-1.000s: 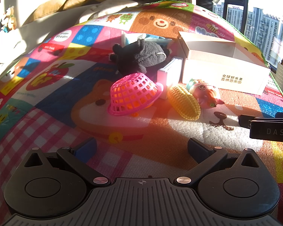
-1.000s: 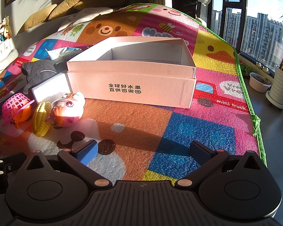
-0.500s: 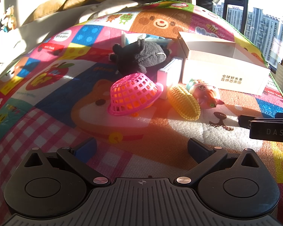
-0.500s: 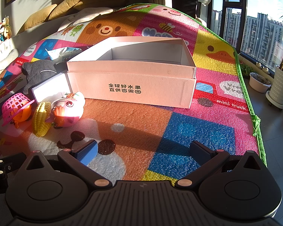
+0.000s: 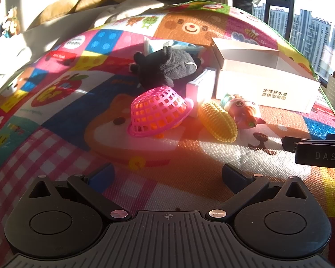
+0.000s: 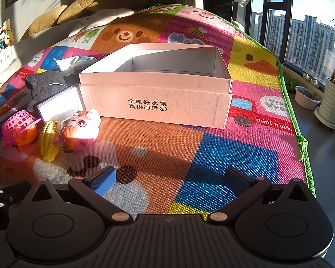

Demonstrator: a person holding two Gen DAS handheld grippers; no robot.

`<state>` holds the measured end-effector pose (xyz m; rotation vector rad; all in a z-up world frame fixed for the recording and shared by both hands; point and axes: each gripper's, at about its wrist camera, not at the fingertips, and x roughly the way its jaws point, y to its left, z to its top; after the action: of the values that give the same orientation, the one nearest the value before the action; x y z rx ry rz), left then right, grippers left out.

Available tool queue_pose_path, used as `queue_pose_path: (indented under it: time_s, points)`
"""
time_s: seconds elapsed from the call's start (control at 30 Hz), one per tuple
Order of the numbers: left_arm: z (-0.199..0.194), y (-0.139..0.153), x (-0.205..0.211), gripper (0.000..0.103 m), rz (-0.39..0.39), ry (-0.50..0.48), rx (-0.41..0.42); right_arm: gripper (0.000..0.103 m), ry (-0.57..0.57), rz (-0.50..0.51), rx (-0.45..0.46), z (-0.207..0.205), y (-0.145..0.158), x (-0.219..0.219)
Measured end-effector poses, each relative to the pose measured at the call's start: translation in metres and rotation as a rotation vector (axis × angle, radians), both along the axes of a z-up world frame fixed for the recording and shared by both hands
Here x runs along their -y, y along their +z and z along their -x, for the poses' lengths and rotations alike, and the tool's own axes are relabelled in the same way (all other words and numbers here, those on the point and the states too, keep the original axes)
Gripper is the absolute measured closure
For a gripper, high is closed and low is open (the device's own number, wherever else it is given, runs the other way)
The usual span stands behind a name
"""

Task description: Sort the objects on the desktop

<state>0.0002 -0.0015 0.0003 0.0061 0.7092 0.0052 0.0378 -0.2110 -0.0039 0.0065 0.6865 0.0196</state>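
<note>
Toys lie left of the open cardboard box point(image 6: 155, 102) on a play mat point(image 6: 223, 156): pink basket point(image 6: 17, 124) farthest, yellow corn point(image 6: 49, 140), then pig figure point(image 6: 81, 129) nearest it. Left hand-held gripper point(image 5: 167, 176) and right hand-held gripper point(image 6: 170, 179) both gape, empty.

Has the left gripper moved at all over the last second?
No. The left gripper frames the pink basket and cardboard box exactly as before.

pink basket point(image 5: 159, 111), yellow corn point(image 5: 217, 121), black plush point(image 5: 167, 67)
</note>
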Motion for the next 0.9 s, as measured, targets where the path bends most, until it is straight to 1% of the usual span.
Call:
queue_pose_path:
  time_s: [0.7,0.9]
  points:
    - [0.0008,0.0000,-0.0030,0.000,0.004,0.000,0.004,0.000,0.010,0.001,-0.009,0.0000,0.0004,-0.0007]
    - [0.0007,-0.0002,-0.0029,0.000,0.001,0.001,0.002,0.000,0.051,0.009,-0.021,-0.0006,0.0009,0.0013]
